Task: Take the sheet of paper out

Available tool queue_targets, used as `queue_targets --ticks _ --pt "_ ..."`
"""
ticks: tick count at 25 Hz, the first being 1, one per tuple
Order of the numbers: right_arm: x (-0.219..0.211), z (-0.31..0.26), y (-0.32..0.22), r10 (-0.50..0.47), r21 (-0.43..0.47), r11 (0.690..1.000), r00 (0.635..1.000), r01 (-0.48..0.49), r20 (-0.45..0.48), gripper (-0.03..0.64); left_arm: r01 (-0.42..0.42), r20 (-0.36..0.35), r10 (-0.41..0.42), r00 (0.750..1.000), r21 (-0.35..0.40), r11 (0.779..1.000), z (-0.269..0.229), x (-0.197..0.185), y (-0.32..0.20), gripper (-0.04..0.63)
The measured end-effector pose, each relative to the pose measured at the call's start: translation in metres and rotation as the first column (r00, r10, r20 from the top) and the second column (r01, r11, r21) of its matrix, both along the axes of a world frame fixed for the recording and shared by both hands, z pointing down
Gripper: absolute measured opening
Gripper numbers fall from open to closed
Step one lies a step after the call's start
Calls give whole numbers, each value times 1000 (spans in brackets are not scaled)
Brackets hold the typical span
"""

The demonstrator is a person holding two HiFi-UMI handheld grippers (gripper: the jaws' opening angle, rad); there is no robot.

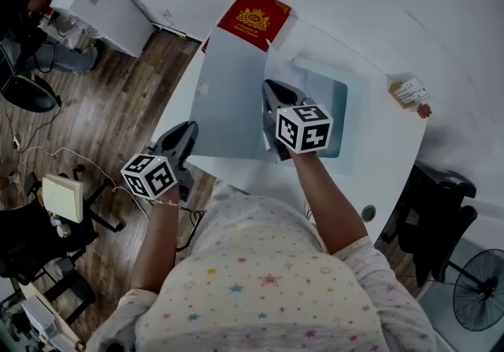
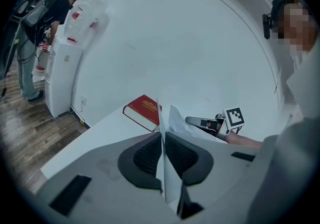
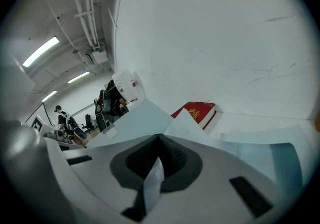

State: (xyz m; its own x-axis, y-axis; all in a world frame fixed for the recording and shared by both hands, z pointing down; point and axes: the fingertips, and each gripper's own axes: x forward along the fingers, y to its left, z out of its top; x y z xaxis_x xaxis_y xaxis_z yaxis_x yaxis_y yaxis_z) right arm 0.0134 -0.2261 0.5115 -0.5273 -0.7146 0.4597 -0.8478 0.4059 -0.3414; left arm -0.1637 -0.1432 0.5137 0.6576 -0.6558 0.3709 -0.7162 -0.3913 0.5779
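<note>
Head cam: high above bench [image 1: 386, 138] near edge, aimed steeply down. Left gripper [image 1: 181, 136] cam: low at left edge, facing far edge & wall. Right gripper [image 1: 272, 92] cam: low mid-bench, facing far edge too. All 3 share red book [image 1: 254, 18] at far edge

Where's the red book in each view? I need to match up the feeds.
Head view: red book at top centre, at the far edge of the white table.
Left gripper view: near centre, just beyond the jaws, slightly left.
Right gripper view: right of centre, above the jaws.
Shared landmark: the white table under it.
</note>
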Motion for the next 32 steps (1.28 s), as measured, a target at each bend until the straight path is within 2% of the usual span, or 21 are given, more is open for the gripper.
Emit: queue_targets --ticks 11,32 --pt "-2 -30 4 2 58 998 998 -5 58 0 -16 -7 16 1000 4 1000 -5 4 2 31" --pt "34 -87 14 82 157 981 981 -110 178 1 -44 -2 44 999 27 999 -14 14 5 29"
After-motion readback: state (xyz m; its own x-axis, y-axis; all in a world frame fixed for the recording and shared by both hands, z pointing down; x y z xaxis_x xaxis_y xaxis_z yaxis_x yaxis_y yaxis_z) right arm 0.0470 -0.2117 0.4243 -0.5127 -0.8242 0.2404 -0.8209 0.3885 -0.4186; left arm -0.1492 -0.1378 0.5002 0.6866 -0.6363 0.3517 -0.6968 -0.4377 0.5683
